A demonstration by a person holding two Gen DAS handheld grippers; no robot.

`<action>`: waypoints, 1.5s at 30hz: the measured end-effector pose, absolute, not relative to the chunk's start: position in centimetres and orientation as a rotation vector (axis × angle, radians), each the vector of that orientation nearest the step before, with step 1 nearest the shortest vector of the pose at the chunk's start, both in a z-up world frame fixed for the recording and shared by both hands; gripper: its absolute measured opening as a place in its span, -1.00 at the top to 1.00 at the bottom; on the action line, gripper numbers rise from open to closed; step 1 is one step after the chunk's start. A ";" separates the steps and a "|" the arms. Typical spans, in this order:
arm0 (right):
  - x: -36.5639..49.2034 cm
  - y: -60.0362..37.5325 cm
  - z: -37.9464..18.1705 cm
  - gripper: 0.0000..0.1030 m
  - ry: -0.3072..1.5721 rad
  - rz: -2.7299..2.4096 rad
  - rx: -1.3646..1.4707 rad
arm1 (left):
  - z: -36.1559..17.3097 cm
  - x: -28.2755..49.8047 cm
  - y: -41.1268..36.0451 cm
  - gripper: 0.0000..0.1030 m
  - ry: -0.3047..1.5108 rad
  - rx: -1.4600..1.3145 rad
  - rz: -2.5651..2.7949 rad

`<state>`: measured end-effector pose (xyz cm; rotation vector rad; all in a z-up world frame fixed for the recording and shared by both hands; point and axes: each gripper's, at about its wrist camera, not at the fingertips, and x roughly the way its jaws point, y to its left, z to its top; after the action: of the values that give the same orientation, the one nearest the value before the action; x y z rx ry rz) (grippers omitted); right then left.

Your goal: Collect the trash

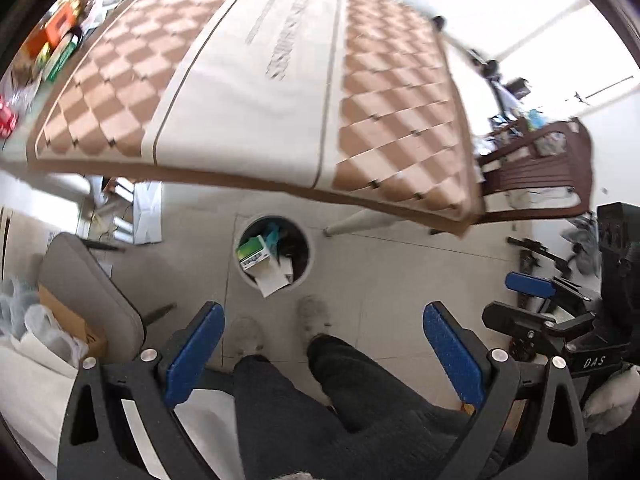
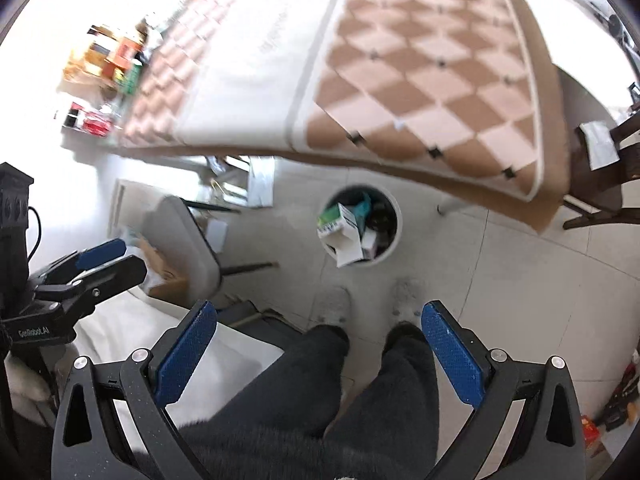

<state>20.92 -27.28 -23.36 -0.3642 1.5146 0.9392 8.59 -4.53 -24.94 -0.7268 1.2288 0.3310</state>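
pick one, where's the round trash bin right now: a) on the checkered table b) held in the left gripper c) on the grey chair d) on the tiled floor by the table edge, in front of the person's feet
d: the trash bin stands on the tiled floor just below the table edge, ahead of the person's feet, with boxes inside; the left gripper and right gripper are both open and empty.

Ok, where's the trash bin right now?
The trash bin stands on the floor just past the person's slippers, below the table's near edge, centre in both wrist views.
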 end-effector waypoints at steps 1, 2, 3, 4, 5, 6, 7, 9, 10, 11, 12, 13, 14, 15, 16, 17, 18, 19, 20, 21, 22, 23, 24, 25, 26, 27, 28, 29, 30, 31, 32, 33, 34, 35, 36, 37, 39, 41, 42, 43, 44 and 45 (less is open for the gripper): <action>20.5 -27.5 -21.8 -1.00 1.504 0.939 -0.342 | -24.1 8.3 -4.4 -0.97 1.223 -0.727 0.309; 20.1 -27.7 -20.2 -1.00 1.494 0.937 -0.319 | -23.1 7.9 -4.3 -0.98 1.217 -0.721 0.290; 19.5 -27.6 -19.1 -1.00 1.486 0.936 -0.305 | -22.0 7.5 -4.4 -0.98 1.209 -0.709 0.273; 19.0 -27.8 -17.7 -1.00 1.473 0.934 -0.286 | -21.3 7.3 -4.4 -0.97 1.204 -0.700 0.263; 18.5 -28.0 -16.3 -1.00 1.460 0.928 -0.263 | -20.6 6.9 -4.4 -0.98 1.199 -0.686 0.249; 17.9 -28.1 -15.4 -1.00 1.453 0.923 -0.247 | -19.9 6.5 -4.4 -0.98 1.195 -0.680 0.236; 17.5 -28.3 -14.4 -1.00 1.450 0.929 -0.233 | -19.2 6.0 -4.4 -0.98 1.191 -0.682 0.222; 16.4 -28.9 -12.9 -1.00 1.442 0.920 -0.202 | -17.9 5.7 -4.8 -0.98 1.188 -0.683 0.202; 15.7 -29.2 -12.2 -1.00 1.442 0.915 -0.187 | -17.4 5.6 -5.0 -0.98 1.187 -0.684 0.196; 15.2 -29.4 -11.7 -1.00 1.446 0.909 -0.175 | -16.9 5.4 -5.2 -0.97 1.183 -0.679 0.189; 14.7 -29.7 -11.2 -1.00 1.449 0.904 -0.158 | -16.4 5.1 -5.2 -0.98 1.180 -0.677 0.187; 14.2 -30.1 -10.8 -1.00 1.452 0.903 -0.148 | -15.9 4.8 -5.3 -0.98 1.177 -0.680 0.183; 13.9 -30.3 -10.6 -1.00 1.454 0.901 -0.144 | -15.5 4.7 -5.4 -0.98 1.172 -0.684 0.178; 13.5 -30.7 -10.3 -1.00 1.457 0.897 -0.134 | -15.2 4.5 -5.5 -0.98 1.168 -0.681 0.178; 13.1 -31.0 -10.0 -1.00 1.460 0.900 -0.128 | -14.9 4.3 -5.5 -0.98 1.164 -0.679 0.180; 12.8 -31.3 -9.8 -1.00 1.464 0.903 -0.123 | -14.6 4.1 -5.5 -0.98 1.158 -0.685 0.177; 12.6 -31.5 -10.0 -1.00 1.466 0.903 -0.117 | -14.3 4.0 -5.6 -0.98 1.152 -0.685 0.177; 12.5 -31.7 -9.9 -1.00 1.468 0.905 -0.109 | -14.1 3.9 -5.7 -0.98 1.147 -0.685 0.184; 12.5 -31.9 -9.9 -1.00 1.470 0.908 -0.102 | -13.8 3.8 -5.8 -0.98 1.136 -0.685 0.187; 12.4 -32.2 -9.8 -1.00 1.467 0.910 -0.098 | -13.6 3.7 -5.9 -0.98 1.129 -0.683 0.188; 12.4 -32.4 -9.7 -1.00 1.463 0.910 -0.093 | -13.4 3.7 -6.0 -0.98 1.123 -0.679 0.193; 12.4 -32.6 -9.5 -1.00 1.458 0.910 -0.085 | -13.2 3.6 -6.1 -0.98 1.114 -0.681 0.197; 12.5 -32.7 -9.4 -1.00 1.455 0.911 -0.084 | -13.0 3.6 -6.1 -0.99 1.108 -0.682 0.198; 12.6 -32.7 -9.4 -1.00 1.450 0.913 -0.084 | -12.9 3.5 -6.1 -1.00 1.104 -0.681 0.201; 12.5 -32.9 -9.2 -1.00 1.445 0.916 -0.081 | -12.8 3.4 -6.2 -1.00 1.100 -0.680 0.205; 12.5 -32.9 -9.1 -1.00 1.445 0.922 -0.079 | -12.7 3.4 -6.3 -1.00 1.096 -0.682 0.204; 12.5 -32.9 -9.1 -1.00 1.445 0.929 -0.078 | -12.6 3.3 -6.4 -1.00 1.094 -0.681 0.205; 12.4 -33.0 -9.0 -1.00 1.444 0.934 -0.080 | -12.6 3.2 -6.6 -1.00 1.093 -0.679 0.208; 12.4 -33.0 -9.0 -1.00 1.442 0.934 -0.083 | -12.6 3.2 -6.7 -1.00 1.091 -0.682 0.207; 12.3 -33.0 -9.0 -1.00 1.441 0.939 -0.084 | -12.6 3.1 -6.8 -1.00 1.090 -0.684 0.207; 12.3 -33.1 -9.0 -1.00 1.443 0.941 -0.085 | -12.5 3.0 -7.0 -1.00 1.090 -0.684 0.206; 12.3 -33.1 -9.0 -1.00 1.442 0.942 -0.088 | -12.4 2.9 -7.2 -1.00 1.089 -0.683 0.206; 12.2 -33.0 -9.0 -1.00 1.442 0.943 -0.085 | -12.4 2.9 -7.2 -1.00 1.088 -0.682 0.206; 12.2 -33.1 -9.0 -1.00 1.441 0.947 -0.088 | -12.4 2.8 -7.4 -1.00 1.086 -0.679 0.205; 12.1 -33.2 -9.0 -1.00 1.438 0.950 -0.093 | -12.4 2.7 -7.5 -1.00 1.087 -0.680 0.206; 12.0 -33.3 -9.0 -1.00 1.436 0.952 -0.094 | -12.3 2.7 -7.6 -1.00 1.086 -0.679 0.207; 11.9 -33.3 -9.0 -1.00 1.436 0.951 -0.094 | -12.4 2.7 -7.6 -1.00 1.090 -0.679 0.206; 11.6 -33.3 -9.0 -1.00 1.436 0.951 -0.096 | -12.3 2.5 -7.9 -1.00 1.095 -0.671 0.202; 11.6 -33.4 -8.8 -1.00 1.436 0.955 -0.100 | -12.2 2.4 -8.1 -1.00 1.101 -0.663 0.203; 11.5 -33.5 -8.8 -1.00 1.436 0.959 -0.104 | -12.1 2.2 -8.3 -1.00 1.104 -0.658 0.202; 11.4 -33.5 -8.7 -1.00 1.435 0.961 -0.108 | -12.0 2.1 -8.4 -1.00 1.104 -0.656 0.201; 11.3 -33.7 -8.6 -1.00 1.435 0.965 -0.111 | -11.9 2.0 -8.5 -1.00 1.104 -0.654 0.201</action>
<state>11.32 -33.65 -8.60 -0.1114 1.4349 0.9655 2.02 -8.49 -11.93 -0.6537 1.1037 0.2005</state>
